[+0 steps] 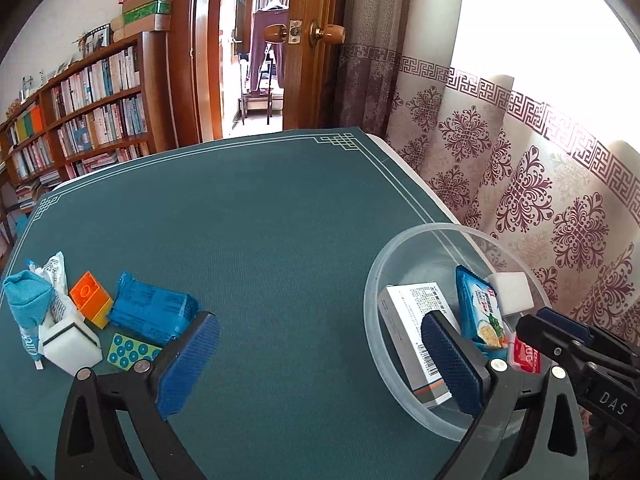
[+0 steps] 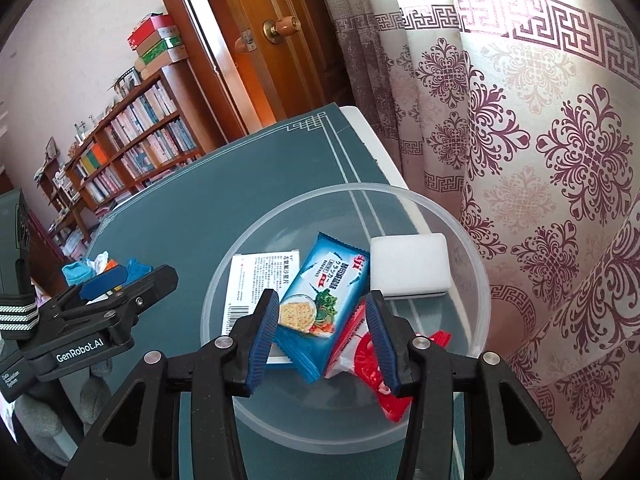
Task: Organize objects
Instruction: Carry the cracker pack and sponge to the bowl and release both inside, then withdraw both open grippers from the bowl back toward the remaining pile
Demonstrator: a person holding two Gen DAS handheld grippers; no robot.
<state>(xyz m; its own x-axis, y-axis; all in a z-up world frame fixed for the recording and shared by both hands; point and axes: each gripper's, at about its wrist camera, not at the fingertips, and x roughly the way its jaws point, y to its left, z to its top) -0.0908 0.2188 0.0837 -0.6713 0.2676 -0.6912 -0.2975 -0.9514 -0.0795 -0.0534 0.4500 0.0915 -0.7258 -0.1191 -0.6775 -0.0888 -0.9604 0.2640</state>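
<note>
Clear bowl, right edge of tabletop: holds 1 white box, 1 blue cracker packet, 1 white sponge, 1 red packet. Right gripper: above bowl, jaws parted, empty. Left gripper: wide, empty. Loose items at left edge: orange block, blue pack.

Packets in bowl on table

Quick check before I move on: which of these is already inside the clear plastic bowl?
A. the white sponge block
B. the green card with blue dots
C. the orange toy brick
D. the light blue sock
A. A white sponge block lies in the clear bowl beside the blue cracker packet; the brick, sock and dotted card sit out on the green mat.
</note>
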